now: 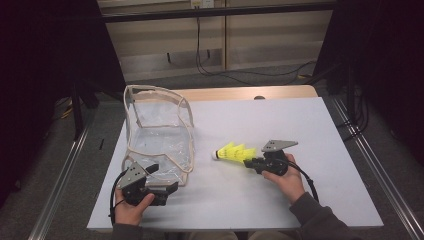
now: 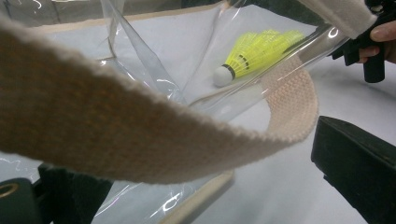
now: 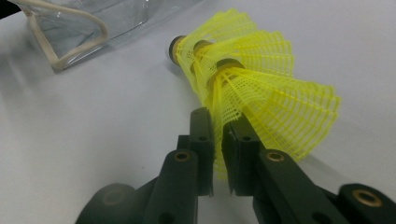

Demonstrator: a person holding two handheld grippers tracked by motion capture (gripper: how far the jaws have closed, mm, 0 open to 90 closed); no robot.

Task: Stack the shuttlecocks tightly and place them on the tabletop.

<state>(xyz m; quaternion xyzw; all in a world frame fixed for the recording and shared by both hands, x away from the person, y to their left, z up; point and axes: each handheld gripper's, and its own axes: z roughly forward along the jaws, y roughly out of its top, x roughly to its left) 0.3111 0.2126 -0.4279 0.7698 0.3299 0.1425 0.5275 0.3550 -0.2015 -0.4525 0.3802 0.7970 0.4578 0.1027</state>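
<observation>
A person's two hands each hold a black two-jaw tool over a white bench (image 1: 260, 200); the right tool (image 1: 248, 162), at about 5 o'clock from the bench centre, has its jaws clamped together on the skirt edge of a stack of yellow plastic shuttlecocks (image 1: 233, 152); in the right gripper view the right tool (image 3: 218, 140) pinches the mesh of the nearest skirt, and the shuttlecocks (image 3: 252, 88) point away toward 11 o'clock, nested one inside another with dark bands at their bases; in the high view the white cork tip points toward 9 o'clock, just beside a clear plastic bag with beige webbing trim (image 1: 165, 130); the bag stands open on the left part of the bench; the left tool (image 1: 167, 189) sits at the bag's near corner, at about 7 o'clock; in the left gripper view its jaws stand apart with a beige webbing strap (image 2: 140, 140) lying across between them, and the shuttlecocks (image 2: 254, 53) show through the clear wall at 1 o'clock
</observation>
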